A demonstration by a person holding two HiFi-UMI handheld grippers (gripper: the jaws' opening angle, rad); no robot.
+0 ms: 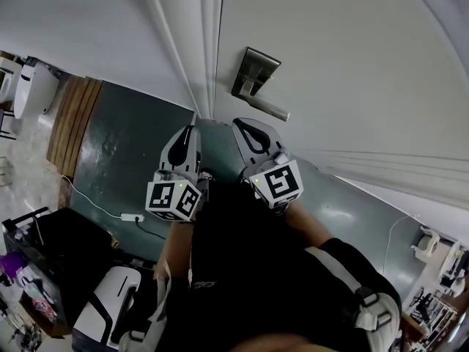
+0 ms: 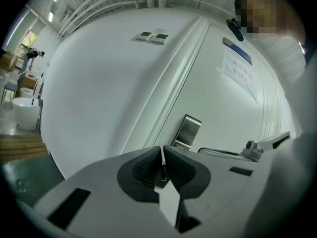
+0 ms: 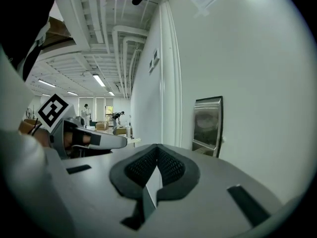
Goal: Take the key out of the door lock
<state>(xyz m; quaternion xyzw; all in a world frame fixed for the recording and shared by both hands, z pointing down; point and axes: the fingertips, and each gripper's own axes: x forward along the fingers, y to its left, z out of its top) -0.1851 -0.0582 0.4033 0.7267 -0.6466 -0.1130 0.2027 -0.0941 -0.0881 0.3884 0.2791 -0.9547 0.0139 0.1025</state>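
The metal lock plate (image 1: 253, 73) with its lever handle (image 1: 268, 109) sits on the white door (image 1: 352, 72). Both grippers hang just below it, apart from the door. My left gripper (image 1: 190, 133) is shut on a thin silver key (image 2: 163, 158), whose blade pokes out between the dark ribbed pads (image 2: 148, 168). From the left gripper (image 2: 162, 150) the lock plate (image 2: 187, 131) lies ahead. My right gripper (image 1: 249, 130) is shut with nothing between its pads (image 3: 171, 166). The right gripper view has that gripper (image 3: 157, 148) facing the plate (image 3: 208, 126), with the left gripper (image 3: 94, 140) at its left.
The white door frame (image 1: 205, 42) runs left of the lock, with white wall beyond. Dark green floor (image 1: 124, 152) lies below, with a white cable and power strip (image 1: 132, 217). A black cart (image 1: 44, 255) and a white seat (image 1: 110, 299) stand at lower left.
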